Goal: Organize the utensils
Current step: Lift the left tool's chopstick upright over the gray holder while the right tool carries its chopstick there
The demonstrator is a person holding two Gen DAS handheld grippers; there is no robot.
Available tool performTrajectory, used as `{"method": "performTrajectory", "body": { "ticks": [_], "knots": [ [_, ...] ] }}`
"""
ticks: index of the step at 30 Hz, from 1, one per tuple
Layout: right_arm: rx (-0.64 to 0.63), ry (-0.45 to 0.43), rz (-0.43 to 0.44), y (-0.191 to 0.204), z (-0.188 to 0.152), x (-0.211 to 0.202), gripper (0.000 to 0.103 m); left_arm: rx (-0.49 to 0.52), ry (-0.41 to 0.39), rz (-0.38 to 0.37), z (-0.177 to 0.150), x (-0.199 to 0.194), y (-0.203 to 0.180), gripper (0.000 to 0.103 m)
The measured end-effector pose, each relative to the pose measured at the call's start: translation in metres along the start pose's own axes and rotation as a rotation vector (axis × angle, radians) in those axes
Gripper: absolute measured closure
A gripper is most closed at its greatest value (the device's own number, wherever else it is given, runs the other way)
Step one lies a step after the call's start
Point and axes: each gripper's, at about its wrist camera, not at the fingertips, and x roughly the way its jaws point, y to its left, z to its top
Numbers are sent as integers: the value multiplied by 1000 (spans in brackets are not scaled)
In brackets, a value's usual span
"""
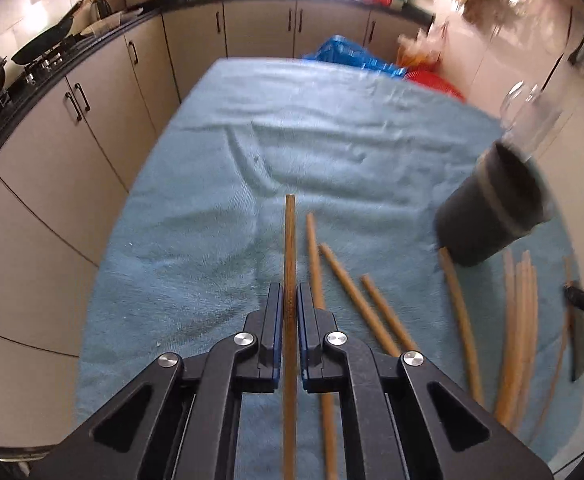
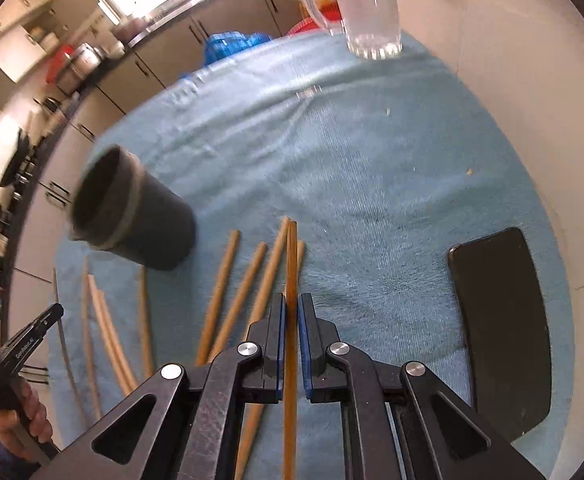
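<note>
Your left gripper point(image 1: 290, 300) and right gripper point(image 2: 291, 312) each pinch one chopstick point(image 1: 290, 248); loose chopsticks point(image 2: 222, 292) lie near the dark cup point(image 2: 132, 212), seemingly tilted. Clip its rim and it may topple.

- Two grippers: the left gripper point(image 1: 290, 300) and the right gripper point(image 2: 291, 308), each at the bottom centre of its own view.
- Two held chopsticks, one clamped in each gripper: the left chopstick point(image 1: 290, 240) and the right chopstick point(image 2: 292, 264).
- About eight loose chopsticks point(image 2: 220, 292): four at the centre of the right wrist view and four at its lower left. Blur makes the exact number unsure.
- One dark cup point(image 2: 148, 224), left of centre.
- One clear glass mug point(image 2: 372, 8), at the top edge.
- One black phone point(image 2: 500, 320), at the right.
- One blue cloth point(image 2: 372, 160) under them all.
</note>
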Motion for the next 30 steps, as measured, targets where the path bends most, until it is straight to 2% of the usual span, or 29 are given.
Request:
{"method": "performTrajectory", "body": {
  "ticks": [7, 12, 22, 30],
  "knots": [
    [-61, -127, 70, 18, -16, -50, 96, 4, -118, -45, -2, -66, -16, 97],
    [-112, -209, 101, 33, -19, -80, 96, 16, -167, -73, -6, -98, -30, 97],
    [-182, -287, 143, 38, -31, -120, 96, 27, -218, -86, -14, -133, -50, 97],
    [-198, -328, 172, 34, -26, -141, 96, 33, -247, -95, -9, -151, -65, 97]
  ]
}}
